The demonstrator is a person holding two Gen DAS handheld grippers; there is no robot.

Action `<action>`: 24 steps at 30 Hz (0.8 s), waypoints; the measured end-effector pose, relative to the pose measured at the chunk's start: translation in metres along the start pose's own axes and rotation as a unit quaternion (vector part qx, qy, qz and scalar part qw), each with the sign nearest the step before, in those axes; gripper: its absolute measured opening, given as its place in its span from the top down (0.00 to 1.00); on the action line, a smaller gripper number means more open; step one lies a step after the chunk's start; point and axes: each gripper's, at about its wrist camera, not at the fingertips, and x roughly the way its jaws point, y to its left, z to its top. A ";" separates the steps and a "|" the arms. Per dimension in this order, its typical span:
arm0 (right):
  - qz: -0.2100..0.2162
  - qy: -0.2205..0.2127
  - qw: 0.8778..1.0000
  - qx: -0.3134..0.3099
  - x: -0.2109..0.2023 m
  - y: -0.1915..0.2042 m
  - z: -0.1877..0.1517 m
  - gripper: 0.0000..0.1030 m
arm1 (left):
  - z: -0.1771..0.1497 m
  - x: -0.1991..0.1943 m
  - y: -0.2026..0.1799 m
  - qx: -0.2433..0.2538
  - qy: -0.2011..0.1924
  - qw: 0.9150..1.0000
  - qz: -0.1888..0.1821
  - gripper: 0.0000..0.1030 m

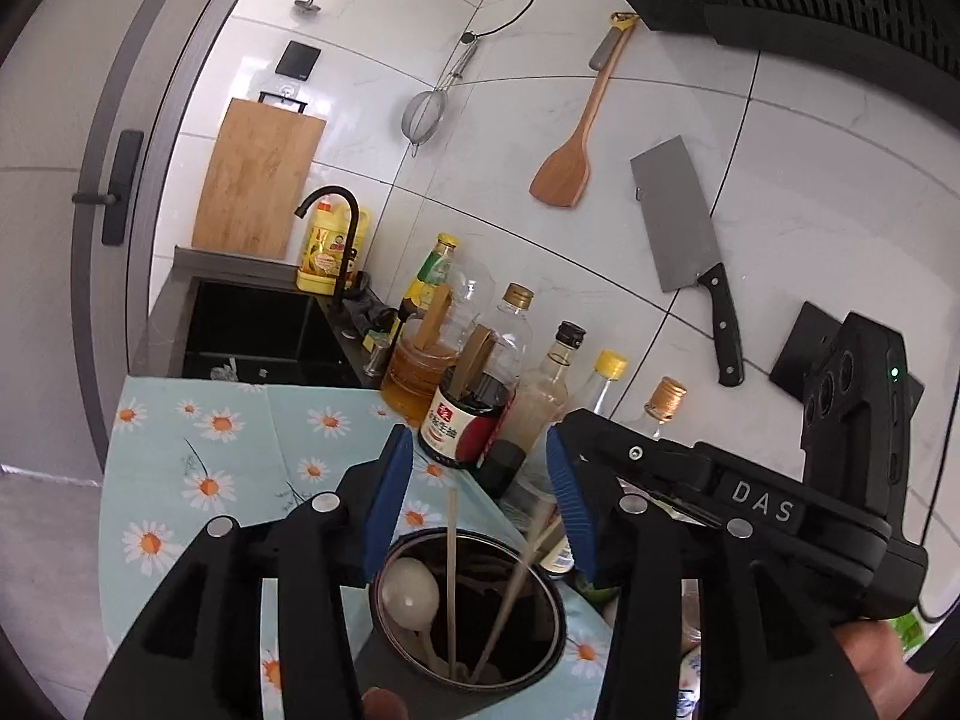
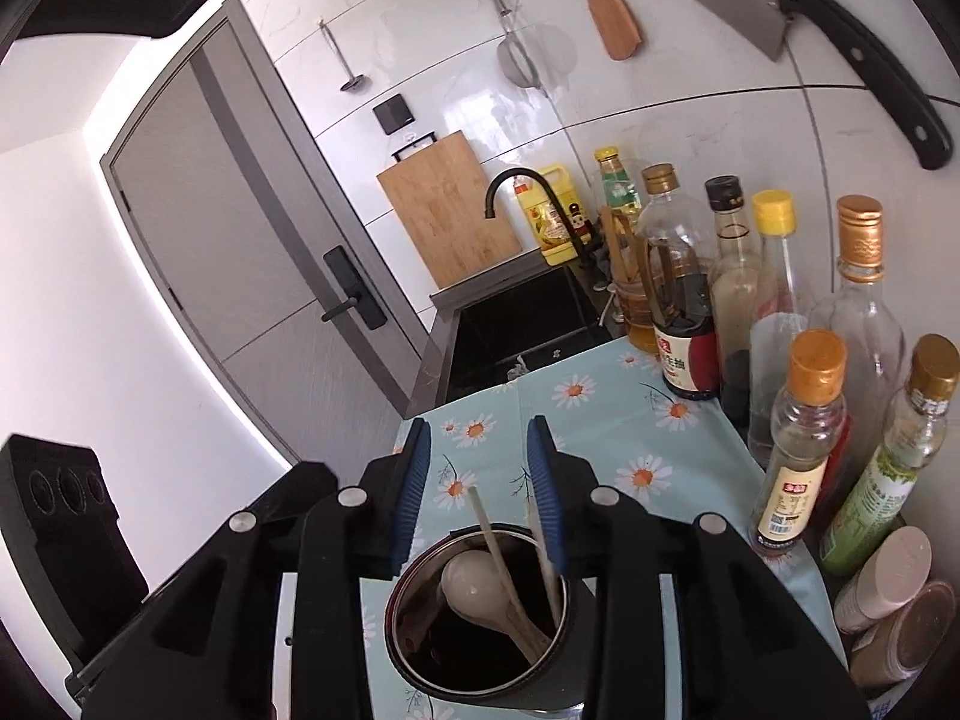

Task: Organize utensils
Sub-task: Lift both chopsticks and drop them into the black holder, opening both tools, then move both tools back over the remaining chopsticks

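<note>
The metal utensil cup [image 1: 468,612] stands on the daisy-print cloth [image 1: 198,450] at the near edge of the counter, right under both of your grippers. Inside it you have a white spoon [image 1: 411,591] lying bowl-up toward the left, and two pale chopsticks [image 1: 451,558] leaning against the rim, one near the middle and one toward the right.

Your left gripper [image 1: 480,492] hangs just above the cup with its blue pads [image 1: 390,492] partly apart; nothing is between them, and the chopstick tips rise into the gap without touching either pad. Your right gripper [image 2: 480,492] sits over the same cup, its jaws also partly spread and holding nothing; one chopstick top stands close beside its right pad, and you cannot tell whether they touch.

Beyond the cloth, a row of sauce and oil bottles [image 2: 690,300] lines the right side against the tiled wall. Farther back are the black sink [image 1: 252,330] with its black tap [image 1: 336,210] and a wooden cutting board [image 1: 258,180]. On the wall hang a wooden spatula [image 1: 570,144], a cleaver [image 1: 684,228] and a strainer [image 1: 423,114].
</note>
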 end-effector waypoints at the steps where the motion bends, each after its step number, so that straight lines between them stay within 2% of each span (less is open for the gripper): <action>1: 0.003 0.000 1.000 0.004 -0.003 -0.001 0.000 0.66 | 0.000 -0.003 0.000 0.000 -0.001 1.000 0.002 0.56; 11: 0.014 -0.006 1.000 0.001 -0.048 0.008 0.000 0.66 | 0.004 -0.053 -0.015 0.009 -0.012 1.000 0.015 0.56; 17: 0.033 0.007 0.999 -0.013 -0.090 0.021 -0.013 0.58 | -0.002 -0.094 -0.040 0.028 0.001 1.000 0.009 0.56; 19: 0.035 0.022 0.999 -0.026 -0.101 0.025 -0.017 0.57 | -0.007 -0.108 -0.047 0.034 0.005 0.999 0.005 0.56; 24: 0.028 0.094 0.994 -0.040 -0.122 0.025 -0.029 0.56 | -0.021 -0.136 -0.062 0.048 0.031 0.998 0.005 0.56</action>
